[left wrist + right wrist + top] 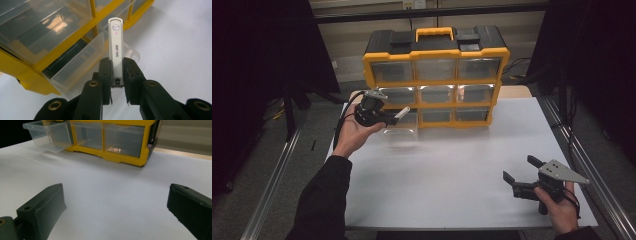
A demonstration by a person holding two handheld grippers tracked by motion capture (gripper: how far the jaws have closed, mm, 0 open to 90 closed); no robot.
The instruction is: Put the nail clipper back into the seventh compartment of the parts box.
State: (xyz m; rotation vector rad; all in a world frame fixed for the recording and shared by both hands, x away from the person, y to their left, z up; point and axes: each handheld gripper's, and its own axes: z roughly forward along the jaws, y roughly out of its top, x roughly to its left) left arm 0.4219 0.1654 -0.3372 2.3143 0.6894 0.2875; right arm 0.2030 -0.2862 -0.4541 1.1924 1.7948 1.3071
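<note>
Your nail clipper (115, 47), held over the pulled-out bottom-left drawer (82, 62), looks light, stiff and slick; keep the left gripper (116, 80) clamped near its pivot end. Your right gripper (524, 175) hangs open, near right.

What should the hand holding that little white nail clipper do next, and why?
Probably carry it a bit further forward over the open drawer and lower it in. The left gripper is shut on the nail clipper, which points toward the yellow cabinet; that bottom-left clear drawer is pulled out. The right gripper rests open, far off.
</note>
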